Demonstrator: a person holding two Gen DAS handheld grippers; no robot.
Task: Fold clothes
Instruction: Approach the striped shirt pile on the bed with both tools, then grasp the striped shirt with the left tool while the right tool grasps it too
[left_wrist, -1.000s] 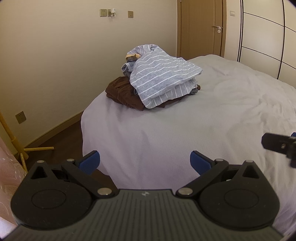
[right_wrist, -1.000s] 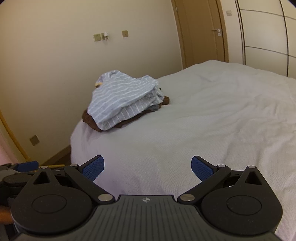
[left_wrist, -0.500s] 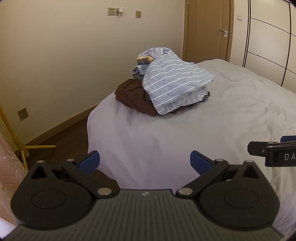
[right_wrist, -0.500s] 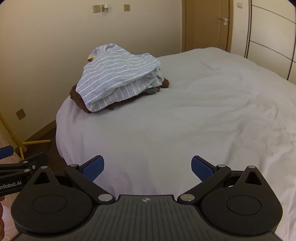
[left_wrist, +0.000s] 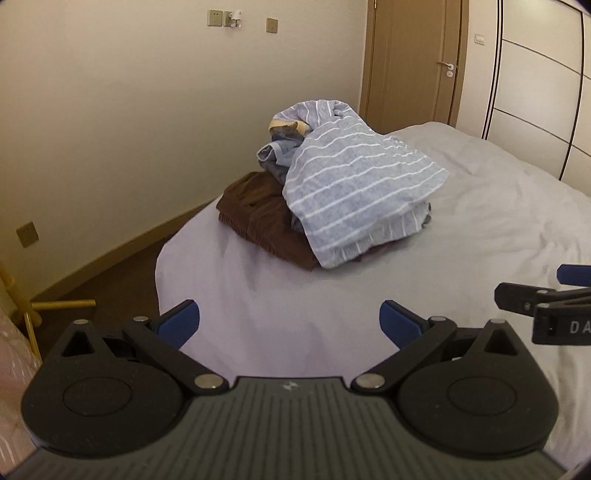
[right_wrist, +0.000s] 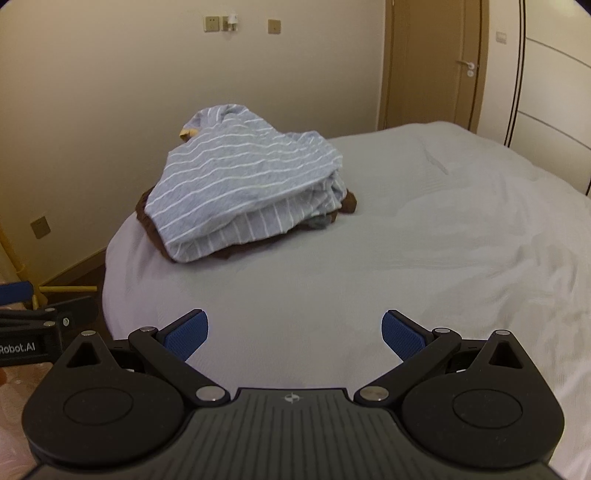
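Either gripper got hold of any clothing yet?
No. The left gripper and right gripper are both open and empty, short of the clothes pile.

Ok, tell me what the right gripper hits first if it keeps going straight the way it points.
Probably the bare bed sheet just ahead of the open right gripper. The striped blue garment lies farther on and a little left, on the brown garment; depth is uncertain.

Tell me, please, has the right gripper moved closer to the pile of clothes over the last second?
Yes. The right gripper, open and empty, has advanced toward the clothes pile, which now looks larger against the wall switches behind it.
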